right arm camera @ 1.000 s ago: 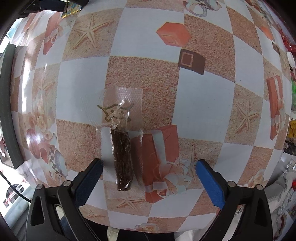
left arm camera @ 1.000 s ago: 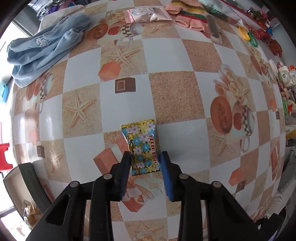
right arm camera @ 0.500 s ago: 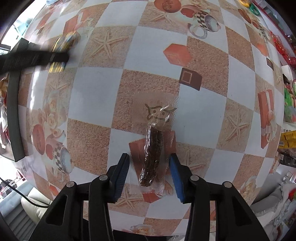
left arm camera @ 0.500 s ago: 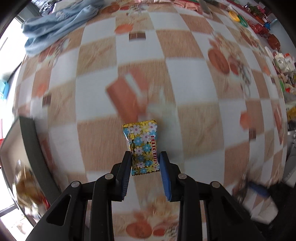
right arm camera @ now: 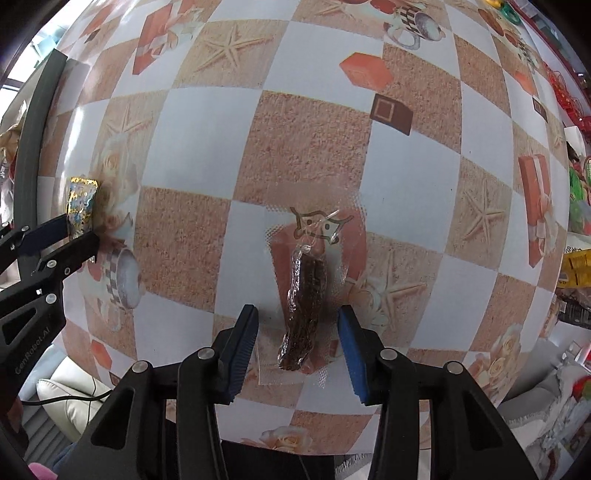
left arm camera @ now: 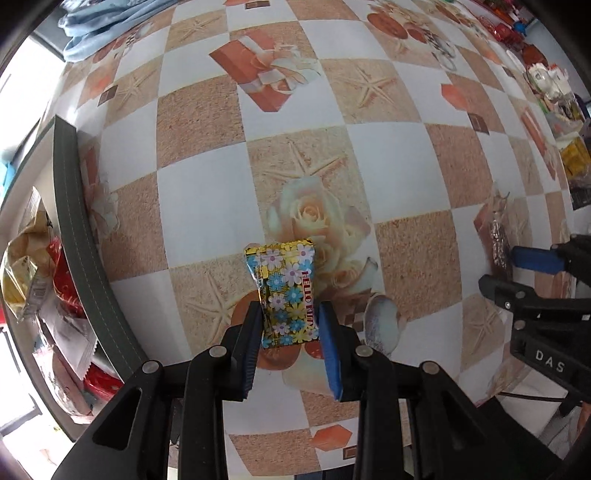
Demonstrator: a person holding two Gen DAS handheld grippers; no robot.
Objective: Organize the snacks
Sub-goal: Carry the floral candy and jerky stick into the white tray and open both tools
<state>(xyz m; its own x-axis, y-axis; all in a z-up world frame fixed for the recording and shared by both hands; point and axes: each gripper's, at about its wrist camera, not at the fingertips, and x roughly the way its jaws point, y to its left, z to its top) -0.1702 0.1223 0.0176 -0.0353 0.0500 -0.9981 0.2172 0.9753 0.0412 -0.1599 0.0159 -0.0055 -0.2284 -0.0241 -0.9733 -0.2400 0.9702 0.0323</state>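
Left wrist view: the left gripper [left arm camera: 290,338] is clamped on the lower part of a flowered candy packet [left arm camera: 286,293], with both pads seen pressed against its sides; the packet is held upright above the patterned tablecloth [left arm camera: 207,118]. A dark-rimmed storage box [left arm camera: 79,236] is seen well to the left of the packet, with assorted snack bags [left arm camera: 33,273] inside it. The right gripper [left arm camera: 517,269] is seen far right of the packet, with a clear-wrapped brown snack [left arm camera: 498,243] between its fingers. A blue garment [left arm camera: 99,33] is seen at the far edge of the tablecloth, beyond the packet. Right wrist view: the right gripper [right arm camera: 297,345] is set around the clear-wrapped brown snack [right arm camera: 304,306]; its jaws have just been closing, with the snack between them. The clear film edges are met by the pads, while gaps are left beside the brown piece itself; whether a firm grip is made cannot be told. The snack is seen lying lengthwise between the fingers, over the tablecloth [right arm camera: 207,147]. The left gripper [right arm camera: 79,236] with the flowered packet [right arm camera: 81,205] is seen well to the left of the snack, and the box rim [right arm camera: 35,122] further left.
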